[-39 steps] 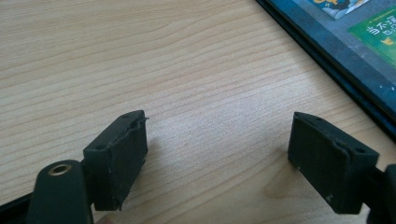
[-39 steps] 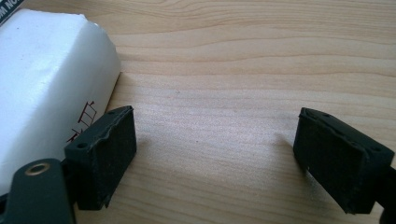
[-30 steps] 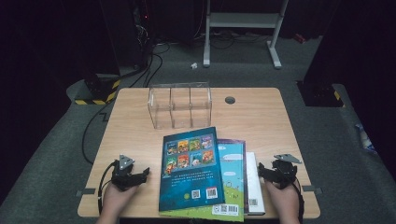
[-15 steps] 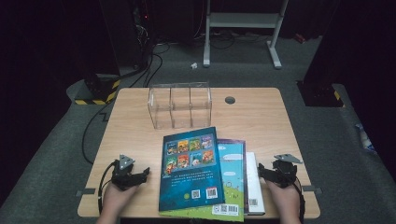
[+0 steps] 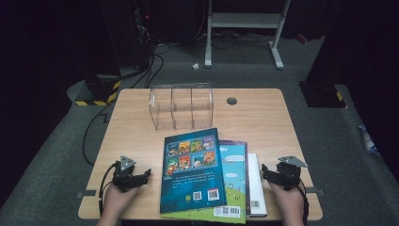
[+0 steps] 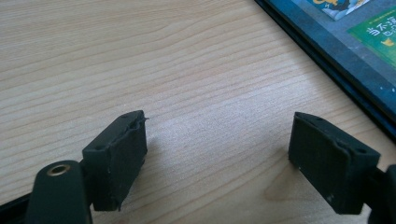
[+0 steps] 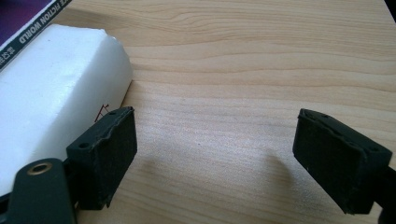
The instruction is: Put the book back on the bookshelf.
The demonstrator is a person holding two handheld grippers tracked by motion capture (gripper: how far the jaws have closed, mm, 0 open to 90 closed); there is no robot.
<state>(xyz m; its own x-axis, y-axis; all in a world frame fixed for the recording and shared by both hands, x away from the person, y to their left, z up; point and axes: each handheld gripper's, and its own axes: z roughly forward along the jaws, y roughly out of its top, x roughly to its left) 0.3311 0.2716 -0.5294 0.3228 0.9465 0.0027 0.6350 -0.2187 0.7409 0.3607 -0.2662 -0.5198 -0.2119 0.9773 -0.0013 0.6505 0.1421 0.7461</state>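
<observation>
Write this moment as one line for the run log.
left gripper: open, on table, left of books | right gripper: open, beside book stack | clear organizer: empty

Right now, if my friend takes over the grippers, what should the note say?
Left gripper: open, empty, resting on the table left of the books.
Right gripper: open, empty, on the table beside the white book.
Three books lie stacked at the near edge: dark blue book on top, light blue book under it, white book at the bottom.
The clear organizer stands empty behind them.
Done: nothing picked up yet. Left, probably: stand the books in the organizer.
</observation>
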